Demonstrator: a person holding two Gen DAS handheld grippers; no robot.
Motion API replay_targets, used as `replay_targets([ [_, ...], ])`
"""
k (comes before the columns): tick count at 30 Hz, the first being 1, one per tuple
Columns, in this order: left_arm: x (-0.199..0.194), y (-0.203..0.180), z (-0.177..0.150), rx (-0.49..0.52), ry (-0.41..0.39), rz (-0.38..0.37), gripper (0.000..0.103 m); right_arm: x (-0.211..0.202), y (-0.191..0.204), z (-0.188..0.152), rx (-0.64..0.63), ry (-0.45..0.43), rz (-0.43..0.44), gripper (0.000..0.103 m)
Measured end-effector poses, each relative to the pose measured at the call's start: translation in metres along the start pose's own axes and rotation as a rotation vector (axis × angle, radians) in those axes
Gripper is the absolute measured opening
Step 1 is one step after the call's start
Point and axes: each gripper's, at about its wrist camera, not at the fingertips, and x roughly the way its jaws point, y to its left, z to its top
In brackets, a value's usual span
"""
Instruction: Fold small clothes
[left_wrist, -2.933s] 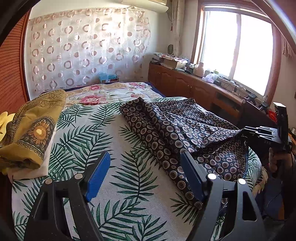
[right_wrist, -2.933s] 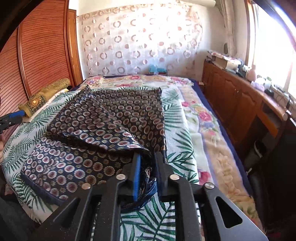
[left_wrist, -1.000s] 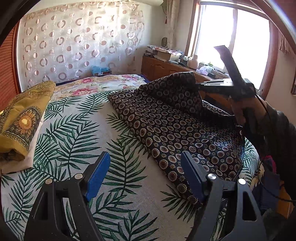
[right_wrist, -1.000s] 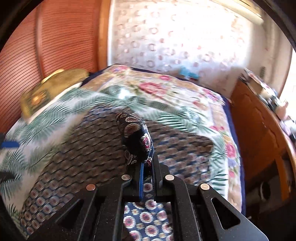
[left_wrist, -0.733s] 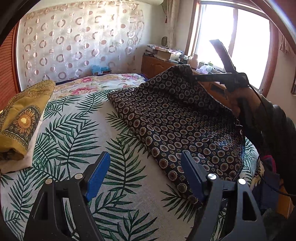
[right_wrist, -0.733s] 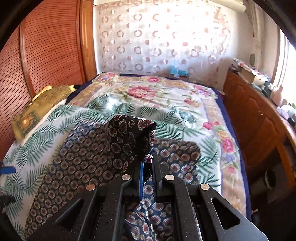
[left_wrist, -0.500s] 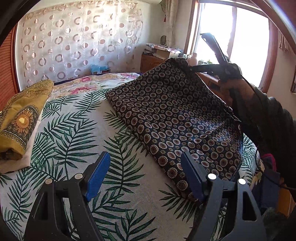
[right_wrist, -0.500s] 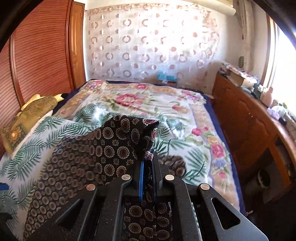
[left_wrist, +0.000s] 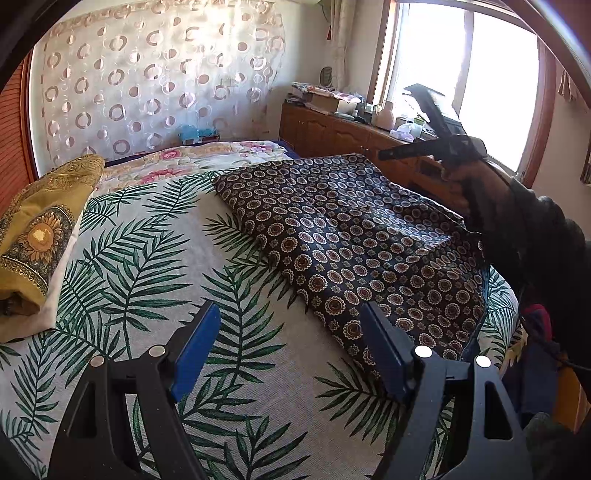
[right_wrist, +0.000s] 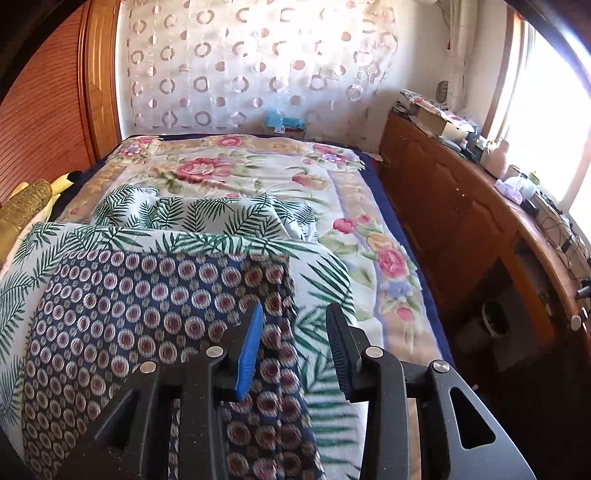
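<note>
Bed: you face a palm-leaf bedspread (left_wrist: 155, 258).
Behind the bed: sheer circle-patterned curtain (left_wrist: 155, 92).
Right of the bed: low wooden cabinet (right_wrist: 461, 206), bright sunlit window (left_wrist: 498, 85).

Bedroom, two wrist-mounted fisheye views. The left wrist camera looks from the near edge of the bed (left_wrist: 155, 266) toward the curtain (left_wrist: 155, 92) at 12 o'clock, tilted downward, with the left hand-held gripper (left_wrist: 290, 347) filling the bottom of frame and the right hand-held gripper (left_wrist: 388, 154) seen from outside at 2 o'clock. The right wrist camera sits close above the dark patterned garment (right_wrist: 147, 314), facing the same curtain, its own gripper at 6 o'clock. Both views share the bed, garment, curtain and the wooden cabinets (right_wrist: 461, 221) at 3 o'clock.
</note>
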Motion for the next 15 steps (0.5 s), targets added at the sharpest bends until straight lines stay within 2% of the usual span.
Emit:
replay_targets([
  [5,0.004,-0.006,0.001,0.015,0.010,-0.008,0.079,-0.027,0.002,-0.040,-0.033,-0.011,0.112,0.037],
  [11,0.011,-0.018,0.001,0.040,0.027,-0.022,0.079,-0.066,0.001,-0.098,-0.062,-0.022,0.152,0.037],
  [15,0.018,-0.026,-0.004,0.049,0.052,-0.044,0.079,-0.091,-0.017,-0.132,-0.051,-0.016,0.174,0.037],
])
